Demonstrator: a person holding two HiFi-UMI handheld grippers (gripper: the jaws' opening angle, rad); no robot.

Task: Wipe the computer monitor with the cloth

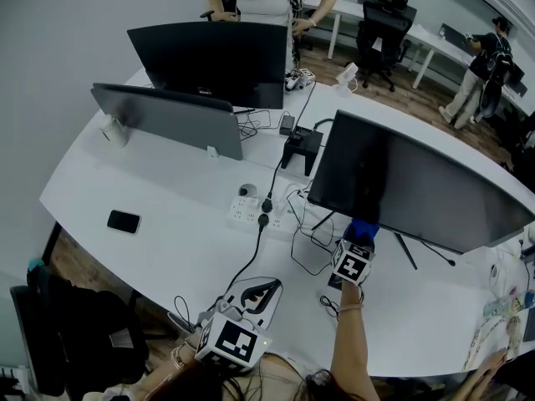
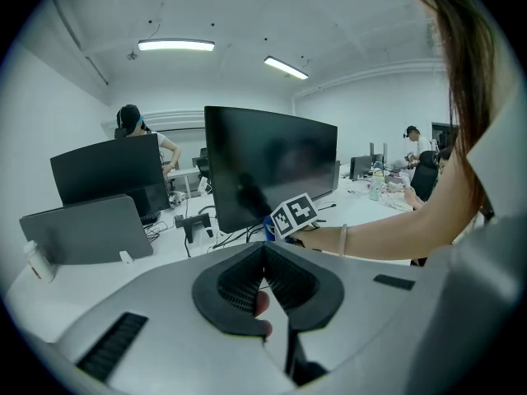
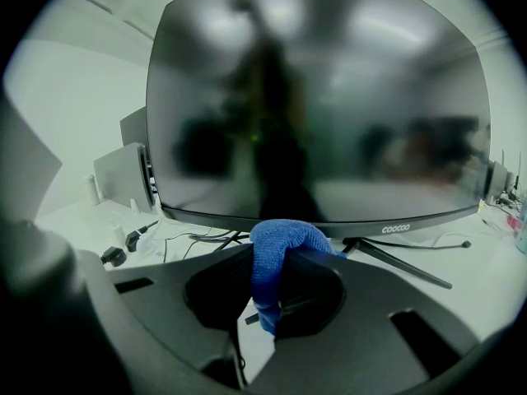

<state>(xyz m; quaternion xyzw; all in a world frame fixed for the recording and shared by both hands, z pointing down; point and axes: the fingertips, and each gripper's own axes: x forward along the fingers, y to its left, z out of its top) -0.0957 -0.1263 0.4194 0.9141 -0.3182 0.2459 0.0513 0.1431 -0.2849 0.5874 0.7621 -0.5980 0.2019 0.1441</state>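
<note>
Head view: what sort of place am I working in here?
Most likely an open-plan office: several monitors on long white desks, a black office chair, and people at other workstations behind.

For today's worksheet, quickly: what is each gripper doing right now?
Left gripper: shut, empty.
Right gripper: shut on the blue cloth, near the monitor's lower edge.

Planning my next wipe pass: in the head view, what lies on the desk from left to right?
Black phone → white power strip → blue cloth clamped in the right tool.
</note>
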